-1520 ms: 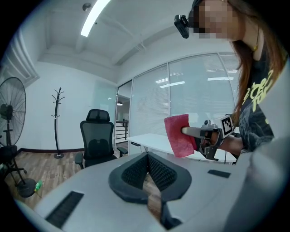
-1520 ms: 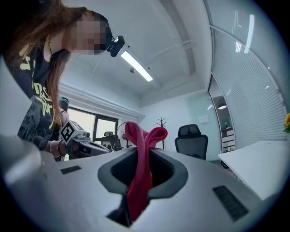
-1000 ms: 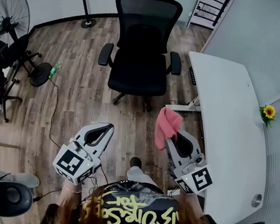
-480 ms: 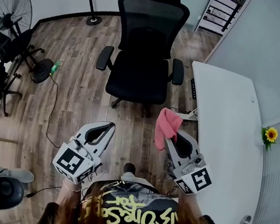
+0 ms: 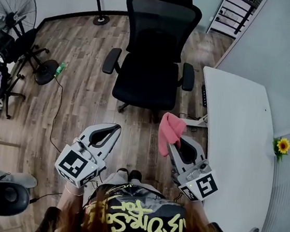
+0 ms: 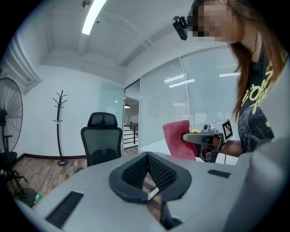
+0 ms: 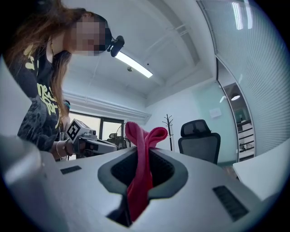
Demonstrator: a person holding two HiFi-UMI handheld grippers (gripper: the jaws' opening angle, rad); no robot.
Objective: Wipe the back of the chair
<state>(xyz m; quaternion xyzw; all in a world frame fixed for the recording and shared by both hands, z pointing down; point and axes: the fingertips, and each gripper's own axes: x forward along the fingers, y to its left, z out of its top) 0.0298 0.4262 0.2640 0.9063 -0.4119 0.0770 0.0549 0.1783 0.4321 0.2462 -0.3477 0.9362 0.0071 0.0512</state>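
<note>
Left gripper (image 6: 147,156): jaws together at the tips, nothing between them. Beyond it, a black mesh chair (image 6: 102,141) stands upright on the wood floor (image 6: 31,165). To the right, the right gripper (image 6: 186,137) clamps a hanging pink cloth (image 6: 174,136), well apart from the chair. Coat stand (image 6: 59,127) stands left of the chair, by the wall.

The only lettering is yellow print on the person's black shirt (image 5: 135,216), at the bottom centre of the head view. It stands upside down there; one word seems to be "for", and the rest cannot be read surely. The square markers on the left hand-held gripper (image 5: 113,130) and the right hand-held gripper (image 5: 175,142) bear black-and-white patterns, no letters or numbers.
</note>
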